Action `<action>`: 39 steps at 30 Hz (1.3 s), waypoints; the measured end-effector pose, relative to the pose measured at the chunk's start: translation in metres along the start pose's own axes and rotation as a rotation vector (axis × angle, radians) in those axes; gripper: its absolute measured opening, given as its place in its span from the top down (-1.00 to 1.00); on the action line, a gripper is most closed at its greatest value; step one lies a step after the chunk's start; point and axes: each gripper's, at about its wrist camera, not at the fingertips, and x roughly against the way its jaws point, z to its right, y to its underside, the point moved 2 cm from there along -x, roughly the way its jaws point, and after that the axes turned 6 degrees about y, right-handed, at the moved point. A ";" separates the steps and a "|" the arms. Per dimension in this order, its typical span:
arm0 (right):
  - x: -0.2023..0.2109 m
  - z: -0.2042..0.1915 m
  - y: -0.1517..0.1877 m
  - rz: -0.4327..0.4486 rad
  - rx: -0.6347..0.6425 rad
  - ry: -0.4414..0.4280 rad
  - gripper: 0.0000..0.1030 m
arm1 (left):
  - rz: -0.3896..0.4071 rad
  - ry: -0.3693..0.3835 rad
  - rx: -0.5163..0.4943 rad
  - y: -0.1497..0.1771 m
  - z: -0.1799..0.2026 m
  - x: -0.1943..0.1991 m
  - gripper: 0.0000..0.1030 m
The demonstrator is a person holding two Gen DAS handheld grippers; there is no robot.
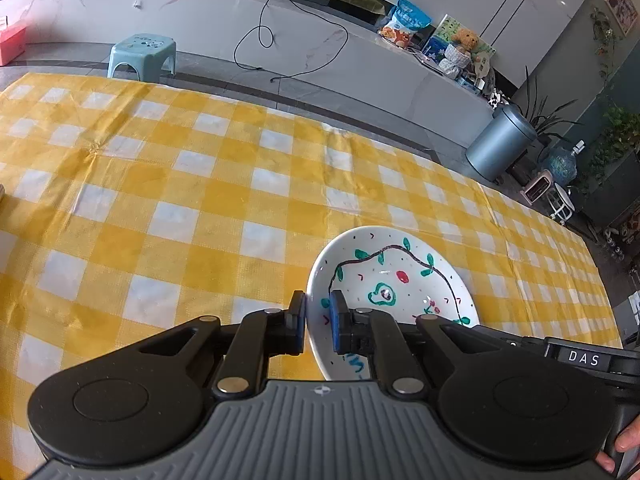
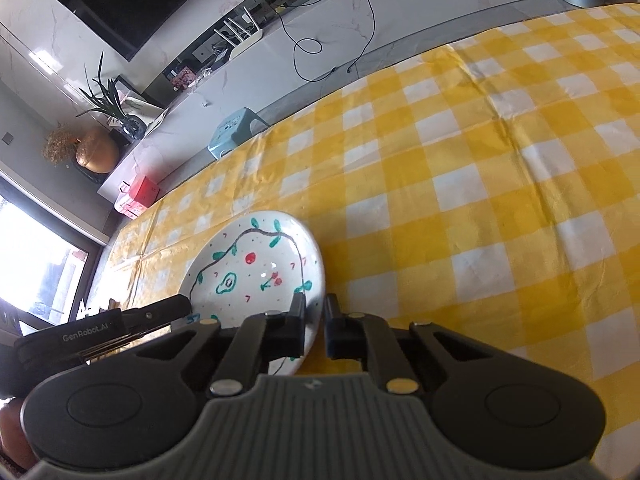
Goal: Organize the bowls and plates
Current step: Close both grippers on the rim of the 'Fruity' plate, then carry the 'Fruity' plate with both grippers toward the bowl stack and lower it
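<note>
A white plate (image 1: 394,280) painted with green leaves, an avocado and red cherries is over the yellow checked tablecloth (image 1: 180,184). My left gripper (image 1: 319,322) is shut on its left rim, one pad outside and one inside. The same plate (image 2: 260,264) shows in the right wrist view, where my right gripper (image 2: 315,326) is shut on its right rim. Both grippers hold the plate from opposite sides. The left gripper's body (image 2: 100,332) shows at the plate's far side in the right wrist view. I cannot tell whether the plate rests on the cloth or is lifted.
The checked cloth covers the whole table (image 2: 500,160). A light blue stool (image 1: 142,54) stands beyond the table's far edge. A grey bin (image 1: 500,142) and plants stand on the floor at the right. A white counter (image 1: 280,20) with cables runs behind.
</note>
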 end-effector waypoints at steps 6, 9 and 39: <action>0.022 0.007 -0.001 0.010 -0.036 0.001 0.87 | -0.003 0.012 -0.009 -0.004 0.024 0.015 0.76; 0.040 0.012 0.001 0.029 -0.047 0.000 0.87 | -0.019 0.011 -0.024 -0.001 0.040 0.021 0.76; 0.236 0.146 0.133 0.096 -0.266 0.093 0.86 | -0.062 0.034 -0.043 0.151 0.215 0.076 0.76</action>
